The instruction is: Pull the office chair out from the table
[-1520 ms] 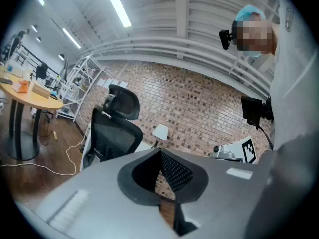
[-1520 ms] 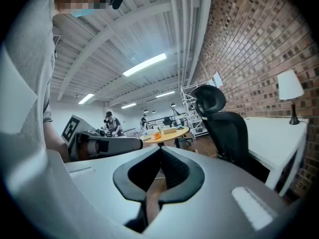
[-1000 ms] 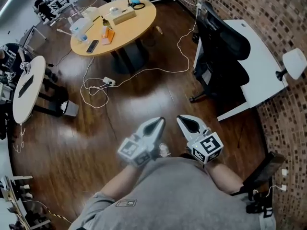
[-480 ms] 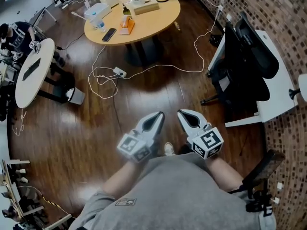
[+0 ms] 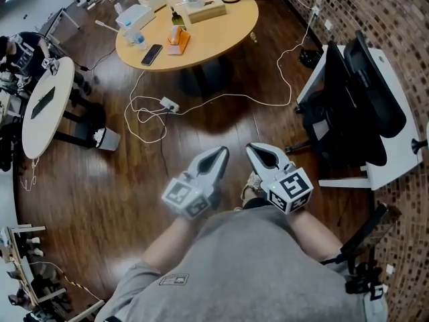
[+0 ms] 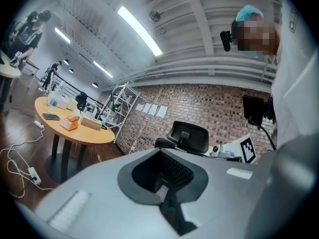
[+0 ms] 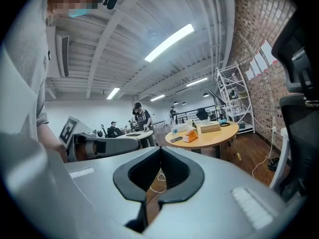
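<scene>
The black office chair (image 5: 348, 106) stands at the right, its seat tucked under the white table (image 5: 395, 136) by the brick wall. My left gripper (image 5: 218, 158) and right gripper (image 5: 258, 154) are side by side in front of my body, both shut and holding nothing, well short of the chair. In the left gripper view the left gripper (image 6: 162, 183) points level at the chair's headrest (image 6: 188, 136) some way off. In the right gripper view the right gripper (image 7: 158, 176) points toward the round table, and the chair (image 7: 299, 108) fills the right edge.
A round wooden table (image 5: 194, 29) with a phone, boxes and a bottle stands at the back. A white cable (image 5: 201, 102) with a power strip loops over the dark wood floor. A small white table (image 5: 43, 109) is at the left and a black stand (image 5: 362, 247) at the lower right.
I have walked across the floor: the chair and white table now sit farther right and lower in the head view. Both grippers stay shut, side by side.
</scene>
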The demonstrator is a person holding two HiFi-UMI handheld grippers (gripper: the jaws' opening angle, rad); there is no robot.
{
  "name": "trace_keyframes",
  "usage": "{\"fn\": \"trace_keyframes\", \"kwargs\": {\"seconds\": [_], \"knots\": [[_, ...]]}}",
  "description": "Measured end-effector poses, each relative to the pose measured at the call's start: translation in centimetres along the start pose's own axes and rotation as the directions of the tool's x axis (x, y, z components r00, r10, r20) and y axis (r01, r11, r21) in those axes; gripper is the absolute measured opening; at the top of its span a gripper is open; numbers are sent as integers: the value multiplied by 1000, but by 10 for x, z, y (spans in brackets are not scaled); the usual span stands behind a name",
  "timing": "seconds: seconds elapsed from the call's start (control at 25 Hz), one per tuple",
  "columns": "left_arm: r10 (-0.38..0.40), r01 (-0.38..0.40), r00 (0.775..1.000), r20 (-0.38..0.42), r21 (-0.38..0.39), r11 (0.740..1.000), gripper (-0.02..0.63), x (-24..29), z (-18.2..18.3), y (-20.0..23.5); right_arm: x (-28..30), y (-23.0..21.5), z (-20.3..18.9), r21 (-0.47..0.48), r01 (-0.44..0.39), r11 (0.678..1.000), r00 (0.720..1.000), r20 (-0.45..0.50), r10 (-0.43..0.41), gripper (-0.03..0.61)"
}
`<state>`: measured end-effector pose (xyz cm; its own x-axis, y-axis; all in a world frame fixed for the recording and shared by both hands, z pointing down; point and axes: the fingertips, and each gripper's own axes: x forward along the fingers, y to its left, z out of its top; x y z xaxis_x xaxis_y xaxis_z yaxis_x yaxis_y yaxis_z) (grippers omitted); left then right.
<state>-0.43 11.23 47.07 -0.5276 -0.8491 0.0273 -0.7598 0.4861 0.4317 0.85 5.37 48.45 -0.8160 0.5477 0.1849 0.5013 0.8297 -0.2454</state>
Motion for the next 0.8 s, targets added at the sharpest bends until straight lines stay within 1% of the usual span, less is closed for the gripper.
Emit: {"fn": "trace_keyframes", "kwargs": {"seconds": [0.12, 0.24, 0.4, 0.52, 0.64, 0.72, 0.8], "knots": [[-7, 9, 1000, -30, 50, 999, 2, 37, 15, 20, 24, -32, 20, -8, -8, 1000, 1000, 4, 8, 11], [-25, 29, 999, -40, 100, 995, 0, 78, 33, 42, 48, -65, 38, -26, -12, 1000, 1000, 12, 13, 11], [-79, 87, 995, -61, 141, 986, 2, 120, 43, 53, 64, -101, 49, -28, 15, 999, 1000, 22, -14, 11], [-135, 146, 988, -78, 157, 977, 2, 146, 51, 54, 70, -123, 57, -14, 59, 998, 998, 31, -58, 11], [-200, 214, 974, -106, 148, 965, 2, 171, 52, 57, 71, -141, 63, -2, 117, 993, 992, 36, -117, 11], [-249, 264, 961, -123, 133, 955, 2, 188, 52, 62, 76, -154, 64, 6, 164, 986, 986, 35, -164, 11], [-308, 326, 940, -147, 115, 938, 2, 207, 54, 69, 82, -170, 67, 16, 230, 973, 972, 39, -230, 11]]}}
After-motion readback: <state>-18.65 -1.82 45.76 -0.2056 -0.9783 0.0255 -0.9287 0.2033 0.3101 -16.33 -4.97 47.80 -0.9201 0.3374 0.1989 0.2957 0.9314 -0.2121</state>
